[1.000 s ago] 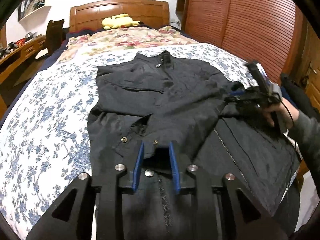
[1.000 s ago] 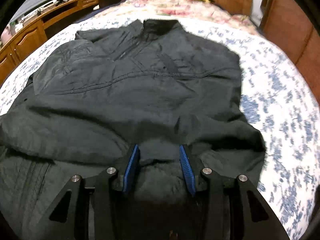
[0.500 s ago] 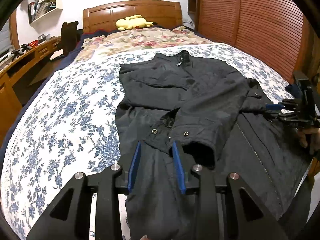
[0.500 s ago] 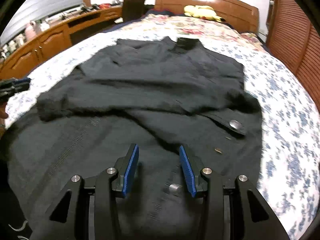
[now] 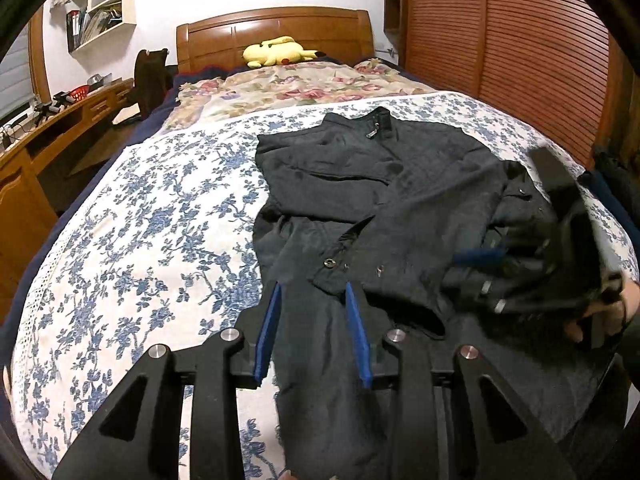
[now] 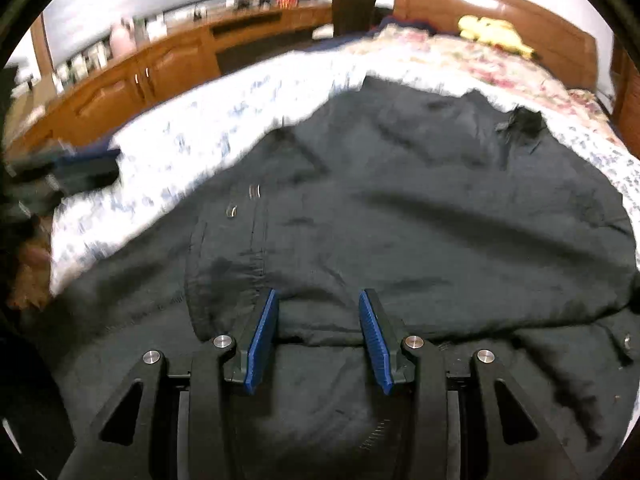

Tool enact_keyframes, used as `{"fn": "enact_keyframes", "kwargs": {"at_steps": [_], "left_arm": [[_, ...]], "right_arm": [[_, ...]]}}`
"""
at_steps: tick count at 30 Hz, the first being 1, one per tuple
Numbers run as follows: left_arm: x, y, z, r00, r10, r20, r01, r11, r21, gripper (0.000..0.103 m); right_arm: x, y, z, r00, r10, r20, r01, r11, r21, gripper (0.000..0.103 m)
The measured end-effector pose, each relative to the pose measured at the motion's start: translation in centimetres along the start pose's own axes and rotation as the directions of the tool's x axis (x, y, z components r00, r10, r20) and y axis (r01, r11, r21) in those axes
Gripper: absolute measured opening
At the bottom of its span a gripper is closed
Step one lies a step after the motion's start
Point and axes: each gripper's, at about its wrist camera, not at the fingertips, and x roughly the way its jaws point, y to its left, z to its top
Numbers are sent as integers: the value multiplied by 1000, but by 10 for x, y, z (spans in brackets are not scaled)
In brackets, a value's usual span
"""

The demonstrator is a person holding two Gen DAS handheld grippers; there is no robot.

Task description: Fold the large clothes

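Note:
A black jacket [image 5: 400, 208] lies collar-up on the floral bedsheet [image 5: 152, 240], one sleeve folded across its front with the snap cuff [image 5: 340, 268] at lower centre. My left gripper [image 5: 312, 288] hovers open over the jacket's left hem, just short of that cuff, with nothing pinched. My right gripper [image 5: 472, 268], blurred and held by a hand [image 5: 616, 308], hangs over the jacket's right side. In the right wrist view the right gripper [image 6: 319, 294] stands open above the dark fabric [image 6: 420, 208], a fold edge lying under the gap. The left gripper [image 6: 100, 168] shows blurred at the left edge.
A wooden headboard [image 5: 276, 28] and a yellow plush toy [image 5: 280, 50] sit at the bed's far end. A wooden desk [image 5: 60, 128] runs along the left. Slatted wooden doors [image 5: 520, 60] stand to the right. Bare sheet lies left of the jacket.
My left gripper has let go of the sleeve cuff and drawn back left; the cuff now rests on the jacket. The right gripper has swung in over the jacket, turning toward the desk side.

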Motion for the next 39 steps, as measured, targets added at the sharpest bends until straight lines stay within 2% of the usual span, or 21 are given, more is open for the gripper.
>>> {"fn": "enact_keyframes", "kwargs": {"at_steps": [5,11,13,18,21,28,32,36,39], "left_arm": [[-2,9,-5,1000,2,-10,-2,1000,-12,34],[-10,7,-6,1000,-9,5,9,1000,-14,34],[-10,8,-10,1000,-14,11,15,1000,-24,34],[-4,10,-30,999,-25,-48,23,999,-41,34],[-9,6,-43,997,-16,-69,15,1000,-21,34],[-25,-1,-77,990,0,-139,-3,1000,-18,34],[-31,4,-96,983,21,-183,-26,999,-23,34],[-36,10,-105,983,15,-184,-24,999,-49,34],[-33,12,-105,982,18,-187,-30,998,-62,34]], "right_arm": [[2,-16,-12,999,40,32,-41,999,30,44],[-22,9,-19,998,-40,49,39,999,25,44],[-44,14,-25,996,-62,68,60,998,32,44],[-96,10,-55,981,-132,141,121,989,83,44],[-125,5,-81,969,-174,174,153,980,127,44],[-153,-4,-138,939,-323,116,296,933,203,44],[-163,-5,-160,938,-335,91,307,923,233,44],[-171,-7,-175,934,-351,66,327,916,232,45],[-172,-8,-177,940,-334,65,309,918,249,44]]}}
